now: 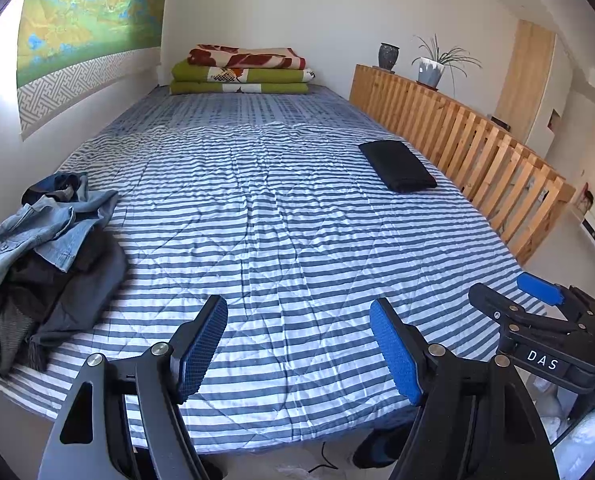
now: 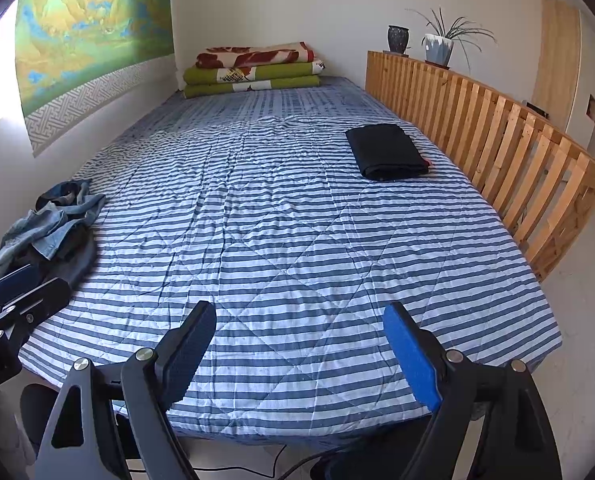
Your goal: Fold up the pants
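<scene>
A heap of unfolded clothes, with pale denim on top and dark pants under it, lies at the left edge of the striped bed; the right wrist view shows the heap too. A folded black garment rests near the right side, also visible as a neat black rectangle. My left gripper hovers open over the bed's near edge, nothing between its blue pads. My right gripper is open and empty too, beside the left one.
A wooden slatted rail runs along the bed's right side, with a vase and potted plant on top. Folded blankets are stacked at the far end. A wall hanging covers the left wall. Cables lie on the floor below.
</scene>
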### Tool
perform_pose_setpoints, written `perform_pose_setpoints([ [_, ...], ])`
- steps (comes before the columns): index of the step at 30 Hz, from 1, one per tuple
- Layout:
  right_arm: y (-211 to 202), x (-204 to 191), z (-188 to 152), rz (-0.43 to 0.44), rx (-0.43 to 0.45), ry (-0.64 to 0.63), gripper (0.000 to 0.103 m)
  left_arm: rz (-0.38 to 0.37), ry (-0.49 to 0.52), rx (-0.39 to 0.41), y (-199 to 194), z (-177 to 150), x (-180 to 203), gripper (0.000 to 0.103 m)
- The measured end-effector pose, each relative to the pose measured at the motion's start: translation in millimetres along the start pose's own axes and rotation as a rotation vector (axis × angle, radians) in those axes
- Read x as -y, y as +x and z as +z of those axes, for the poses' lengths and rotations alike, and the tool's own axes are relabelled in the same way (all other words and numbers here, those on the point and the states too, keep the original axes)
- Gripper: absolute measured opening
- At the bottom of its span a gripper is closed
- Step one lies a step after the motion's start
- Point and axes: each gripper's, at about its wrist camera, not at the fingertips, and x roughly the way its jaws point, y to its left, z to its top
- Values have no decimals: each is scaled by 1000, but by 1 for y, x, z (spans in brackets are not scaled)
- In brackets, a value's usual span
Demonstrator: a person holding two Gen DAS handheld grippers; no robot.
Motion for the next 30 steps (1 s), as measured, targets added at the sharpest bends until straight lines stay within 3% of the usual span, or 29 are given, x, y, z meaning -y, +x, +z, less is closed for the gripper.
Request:
perform_pose_setpoints([
  [30,8,2,-2,8,-19,5,83,4,-7,-10,6,0,0,80],
])
